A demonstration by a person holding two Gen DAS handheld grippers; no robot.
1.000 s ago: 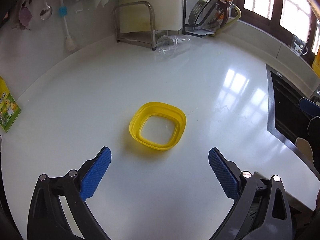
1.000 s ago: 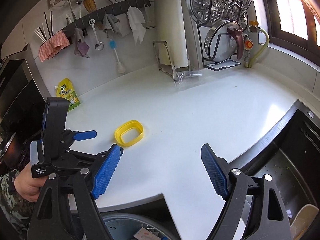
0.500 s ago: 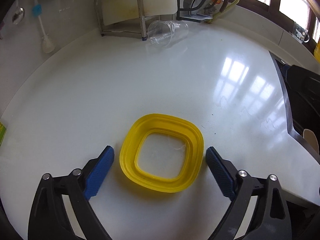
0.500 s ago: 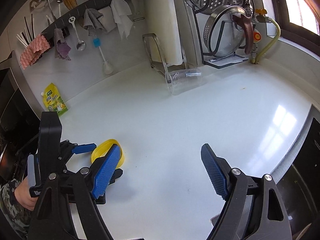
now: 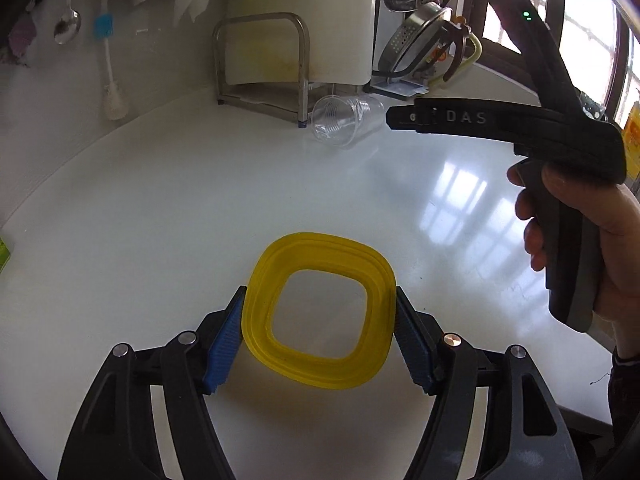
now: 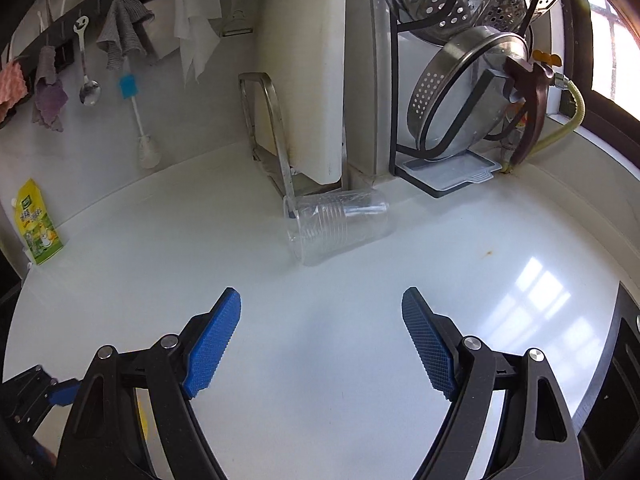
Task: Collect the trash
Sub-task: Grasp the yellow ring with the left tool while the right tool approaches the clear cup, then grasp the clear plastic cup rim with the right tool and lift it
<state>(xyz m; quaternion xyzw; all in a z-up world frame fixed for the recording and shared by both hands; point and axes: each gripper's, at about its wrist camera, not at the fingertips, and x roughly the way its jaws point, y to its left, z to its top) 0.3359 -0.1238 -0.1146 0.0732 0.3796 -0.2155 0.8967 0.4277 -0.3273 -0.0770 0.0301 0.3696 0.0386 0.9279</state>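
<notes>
Left hand-held gripper [image 5: 319, 334] closing on yellow ring [image 5: 319, 309], near middle of the white desk [image 5: 160, 208]; pads at both sides, ring not lifted. Right hand-held gripper [image 6: 321, 340] wide open, empty, facing tipped clear cup [image 6: 336, 226] by far rack. Nothing binned yet.

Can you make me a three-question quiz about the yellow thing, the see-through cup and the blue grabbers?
1. Where is the yellow square ring?
A. between the left gripper's fingers
B. inside the cup
C. hanging on the wall

2. How many clear plastic cups are on the white counter?
A. three
B. one
C. none

3. How does the cup sit?
A. upright
B. upside down
C. on its side

Answers: 1 A, both blue pads flank the ring as the jaws close. 2 B, only one shows. 3 C, its mouth faces sideways, ahead of the open right gripper.
</notes>
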